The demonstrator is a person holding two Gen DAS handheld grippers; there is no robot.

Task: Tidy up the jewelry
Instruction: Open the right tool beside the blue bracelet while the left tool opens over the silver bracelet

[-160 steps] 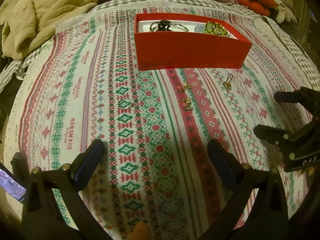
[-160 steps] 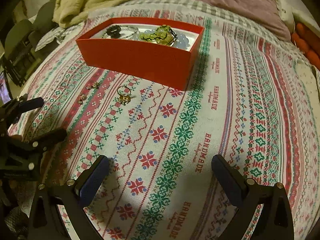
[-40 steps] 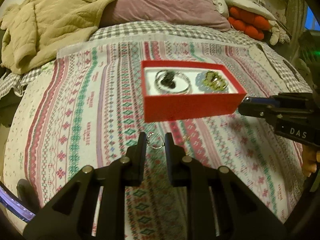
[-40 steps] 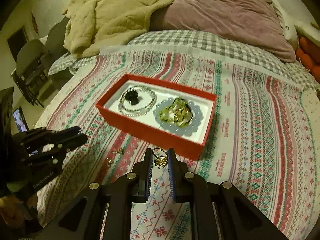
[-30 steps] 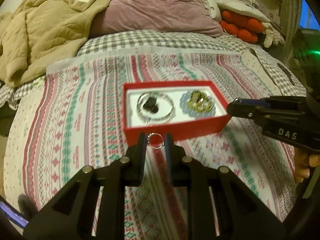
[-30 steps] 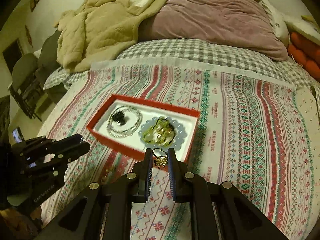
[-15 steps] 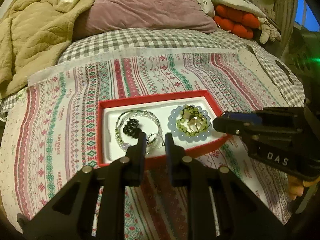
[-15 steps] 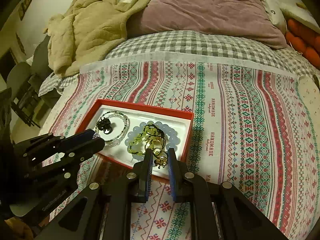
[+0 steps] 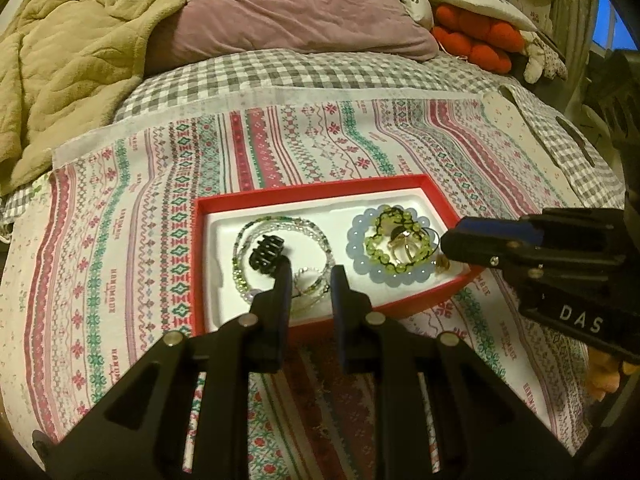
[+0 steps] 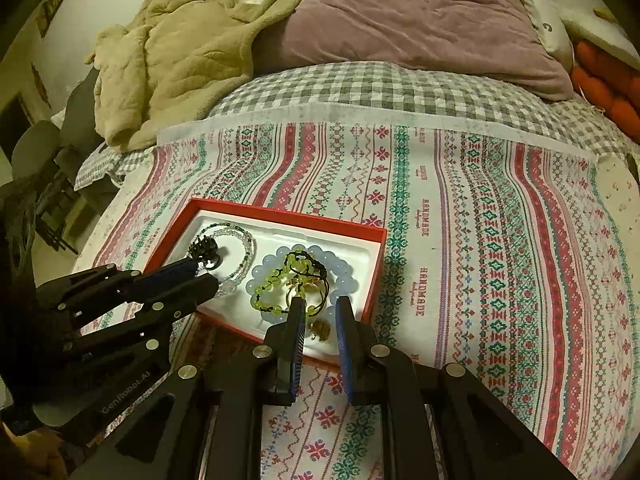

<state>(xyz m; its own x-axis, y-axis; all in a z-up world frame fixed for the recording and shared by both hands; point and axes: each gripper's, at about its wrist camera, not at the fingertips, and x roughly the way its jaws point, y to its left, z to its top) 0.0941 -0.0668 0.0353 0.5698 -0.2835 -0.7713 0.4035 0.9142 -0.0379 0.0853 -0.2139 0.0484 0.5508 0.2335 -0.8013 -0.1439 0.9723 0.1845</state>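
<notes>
A red box (image 9: 320,188) with a white lining lies on the patterned cloth. Its left half holds a clear and green bead bracelet (image 9: 240,264) and a black claw clip (image 9: 266,252). Its right half holds a pale blue bracelet (image 9: 360,268) and a green bead bracelet (image 9: 376,248). My left gripper (image 9: 308,276) hangs over the box's near left part, shut on a thin silver hoop (image 9: 305,273). My right gripper (image 10: 320,304) is over the near right corner (image 10: 372,280), shut on a gold earring (image 10: 320,330) that hangs low between the pads.
The cloth (image 10: 480,240) covers a grey checked bedsheet (image 10: 380,88). A beige blanket (image 9: 68,72) and a purple duvet (image 9: 288,8) are piled behind it, red plush cushions (image 9: 472,40) at the far right. Each gripper shows in the other's view, left gripper (image 10: 208,276), right gripper (image 9: 448,240).
Both grippers were open above loose pieces on the cloth, then shut on a hoop and an earring. They carried these forward over the box and have held still since.
</notes>
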